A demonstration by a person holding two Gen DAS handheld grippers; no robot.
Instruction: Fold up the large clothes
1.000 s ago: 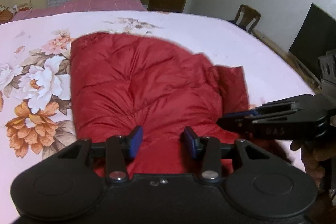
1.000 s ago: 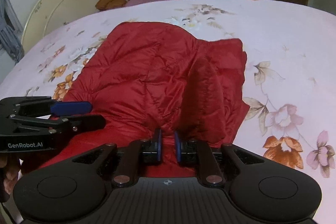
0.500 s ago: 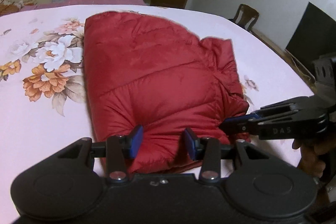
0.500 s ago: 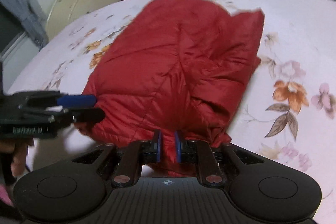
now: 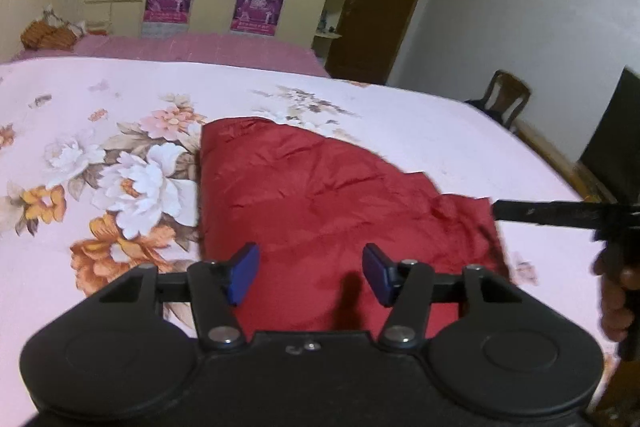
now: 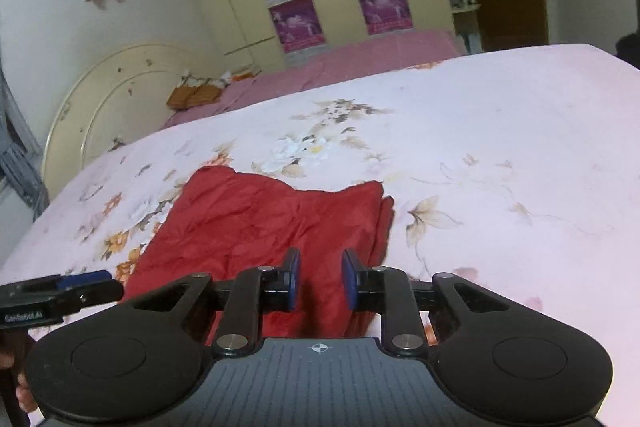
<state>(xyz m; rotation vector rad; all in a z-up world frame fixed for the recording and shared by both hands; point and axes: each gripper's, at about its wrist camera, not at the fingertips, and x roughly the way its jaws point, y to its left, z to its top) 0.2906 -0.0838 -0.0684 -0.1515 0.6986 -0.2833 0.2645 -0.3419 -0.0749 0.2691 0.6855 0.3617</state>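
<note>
Left wrist view: the puffy red quilted jacket [image 5: 320,203] lies folded on the floral bedsheet [image 5: 400,115]; left gripper [image 5: 308,273] and right gripper [image 6: 318,283] gape empty. Probably light, soft, slippery; pinch a thick folded edge.

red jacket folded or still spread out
Folded: the red jacket lies as a compact block on the bedsheet, layered edges stacked along its right side, no sleeves showing.

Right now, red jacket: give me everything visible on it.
The red padded jacket lies folded into a compact, roughly rectangular bundle on the floral bedsheet. Its fabric looks like thin, slightly shiny quilted nylon, creased all over. Stacked layer edges show along its right side. Neither claw grips it: the left claw and the right claw are both open above its near edge.
</note>
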